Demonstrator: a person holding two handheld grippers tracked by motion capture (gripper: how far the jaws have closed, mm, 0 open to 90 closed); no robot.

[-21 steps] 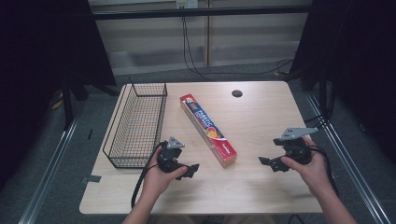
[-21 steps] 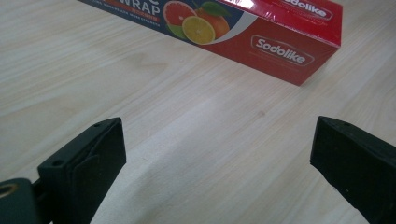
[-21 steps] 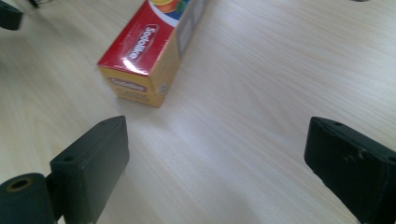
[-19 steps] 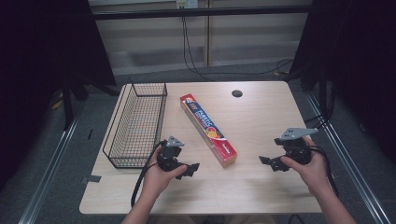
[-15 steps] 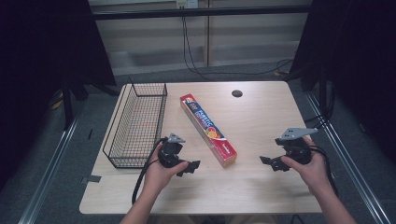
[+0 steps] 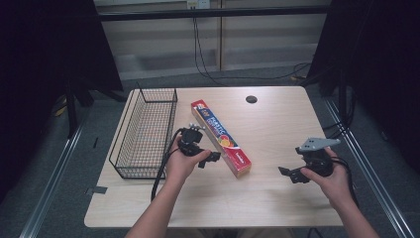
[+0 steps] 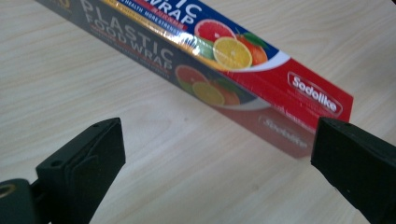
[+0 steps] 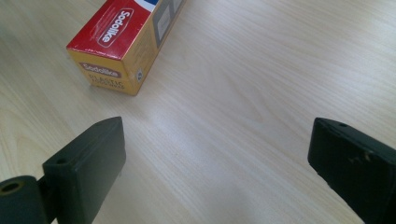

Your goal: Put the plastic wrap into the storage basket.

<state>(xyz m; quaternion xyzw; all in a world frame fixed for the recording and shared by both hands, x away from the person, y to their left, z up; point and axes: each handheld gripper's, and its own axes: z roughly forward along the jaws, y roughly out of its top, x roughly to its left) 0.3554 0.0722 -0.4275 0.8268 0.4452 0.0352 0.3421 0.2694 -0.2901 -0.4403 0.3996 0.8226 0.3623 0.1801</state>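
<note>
The left gripper (image 6: 214,157) has edged closer to the one plastic wrap box (image 6: 221,137), jaws wide and empty. The right gripper (image 6: 287,172) gapes wide too. One wire basket (image 6: 144,134) sits left.

A pale wooden table (image 6: 277,119) stands on grey floor (image 6: 59,168) (dark curtains (image 6: 44,44) either side), cables (image 6: 208,59) trailing down the light back wall (image 6: 267,34)
</note>
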